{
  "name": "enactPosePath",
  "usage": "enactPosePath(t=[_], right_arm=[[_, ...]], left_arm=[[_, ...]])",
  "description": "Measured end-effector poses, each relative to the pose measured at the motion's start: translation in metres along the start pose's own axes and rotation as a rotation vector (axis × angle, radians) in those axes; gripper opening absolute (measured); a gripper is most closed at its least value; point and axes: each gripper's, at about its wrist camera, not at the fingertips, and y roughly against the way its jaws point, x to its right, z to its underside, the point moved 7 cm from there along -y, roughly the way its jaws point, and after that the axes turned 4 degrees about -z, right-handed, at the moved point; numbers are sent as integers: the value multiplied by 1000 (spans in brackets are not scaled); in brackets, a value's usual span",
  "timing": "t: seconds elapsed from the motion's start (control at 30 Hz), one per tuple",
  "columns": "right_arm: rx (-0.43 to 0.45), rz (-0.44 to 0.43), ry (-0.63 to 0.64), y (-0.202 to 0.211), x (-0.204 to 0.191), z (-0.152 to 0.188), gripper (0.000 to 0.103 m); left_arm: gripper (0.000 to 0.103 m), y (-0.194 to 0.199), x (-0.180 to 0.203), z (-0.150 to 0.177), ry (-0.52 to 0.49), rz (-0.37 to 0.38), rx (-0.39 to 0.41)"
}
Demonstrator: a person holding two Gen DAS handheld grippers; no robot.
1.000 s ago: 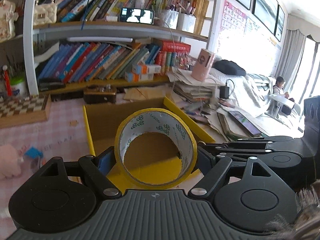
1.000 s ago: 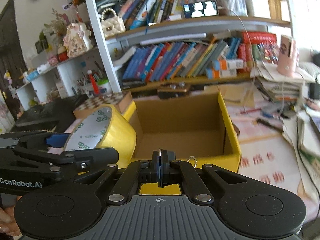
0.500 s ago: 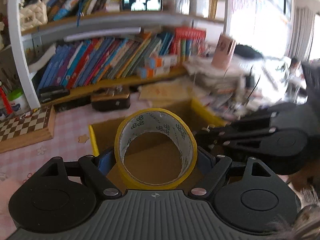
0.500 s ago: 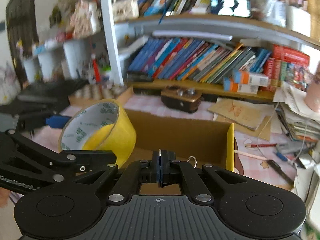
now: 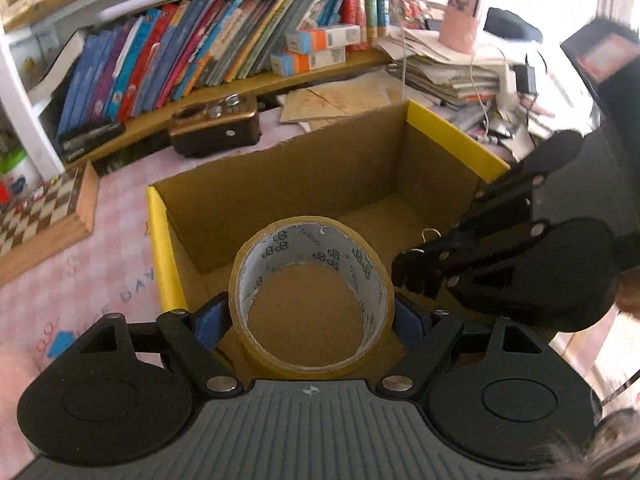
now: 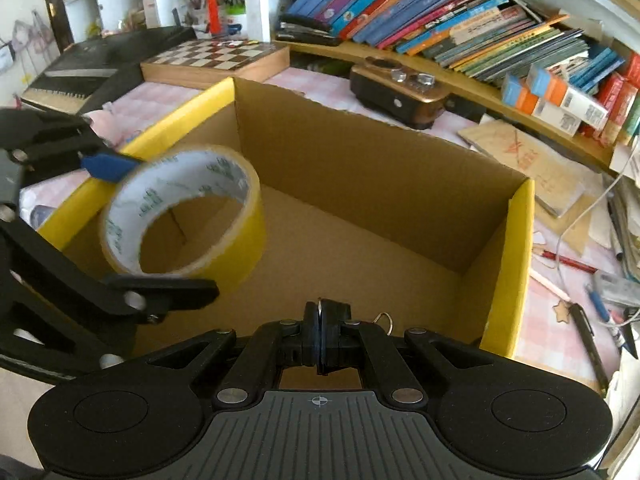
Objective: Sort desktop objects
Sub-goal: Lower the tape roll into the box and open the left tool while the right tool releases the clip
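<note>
My left gripper (image 5: 310, 318) is shut on a yellow tape roll (image 5: 308, 356), its blue pads pressing both sides; the roll hangs over the near part of the open cardboard box (image 5: 452, 140) with yellow edges. The roll also shows in the right wrist view (image 6: 240, 236), above the box's left half (image 6: 516, 248). My right gripper (image 6: 322, 334) is shut on a small metal ring clip (image 6: 383, 322), held just over the box's near wall. It shows in the left wrist view (image 5: 416, 276) at the box's right side.
A chessboard box (image 6: 216, 62), a brown radio (image 6: 396, 92) and a shelf of books (image 5: 200, 52) stand behind the box. Paper stacks, pens and cables (image 6: 580, 280) lie to the right. A black keyboard case (image 6: 80, 68) sits far left on the pink cloth.
Both grippers moved forward and tilted down over the box. The tape roll, earlier in front of the box, now hangs above its inside. Both grips are unchanged.
</note>
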Motion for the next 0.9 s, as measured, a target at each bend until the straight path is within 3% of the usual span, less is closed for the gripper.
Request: enactPosePath(t=[0.1,0.37,0.6,0.7,0.77,0.9], right_arm=[[-52,-10,38,-5,-4,2,2],[-143,-47,34,-11,-5,8,4],[-102,-54,24,-5,-5,7,11],[-55,-48,5,2,-2,5,26],[-22,-43,-10,8,1,2,36],[59,-41,-58,25,6,-3,37]], left_arm=[[82,-7,6,2,-33,0,-44],[82,-9,10,4,-61,-23,-56],[82,0,10,5,-26,-68,1],[94,9,7,4,-12,-88,41],[97,19,4,1,10,-76,82],[98,38,-6,-7,65,-84,152]])
